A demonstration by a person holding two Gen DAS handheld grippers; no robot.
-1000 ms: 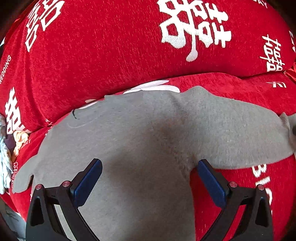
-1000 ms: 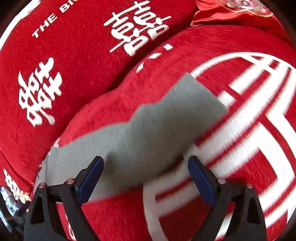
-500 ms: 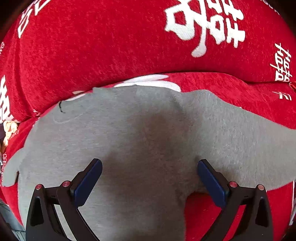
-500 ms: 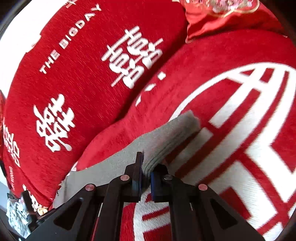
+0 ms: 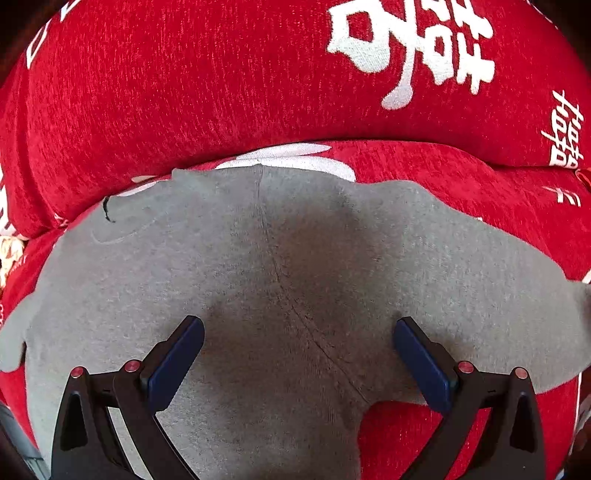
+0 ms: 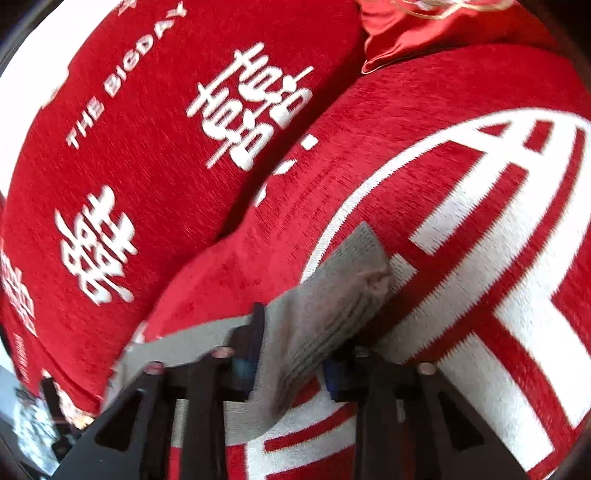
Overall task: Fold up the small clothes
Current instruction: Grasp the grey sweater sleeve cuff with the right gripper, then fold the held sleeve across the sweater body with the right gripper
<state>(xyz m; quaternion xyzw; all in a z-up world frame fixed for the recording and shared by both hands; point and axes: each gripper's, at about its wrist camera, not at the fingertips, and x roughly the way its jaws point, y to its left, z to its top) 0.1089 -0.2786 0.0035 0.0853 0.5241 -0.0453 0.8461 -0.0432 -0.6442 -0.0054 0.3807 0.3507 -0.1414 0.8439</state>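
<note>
Small grey pants [image 5: 295,266] lie spread on a red cushion seat [image 5: 461,184], with one leg running off to the right. My left gripper [image 5: 297,343] is open, low over the crotch seam, with nothing between its blue pads. In the right wrist view my right gripper [image 6: 291,354] is shut on the ribbed cuff end of a grey pant leg [image 6: 332,295] and holds it lifted off the red and white seat [image 6: 480,258]. The image there is blurred.
A red backrest cushion with white characters [image 5: 258,81] stands right behind the pants; it also shows in the right wrist view [image 6: 147,166]. A shiny red pillow [image 6: 424,33] lies at the far top. Clutter shows at the lower left [image 6: 33,424].
My right gripper closed on the pant leg end and has lifted it, the cuff now bunched between its jaws. My left gripper moved in closer over the pants' middle, still open.
</note>
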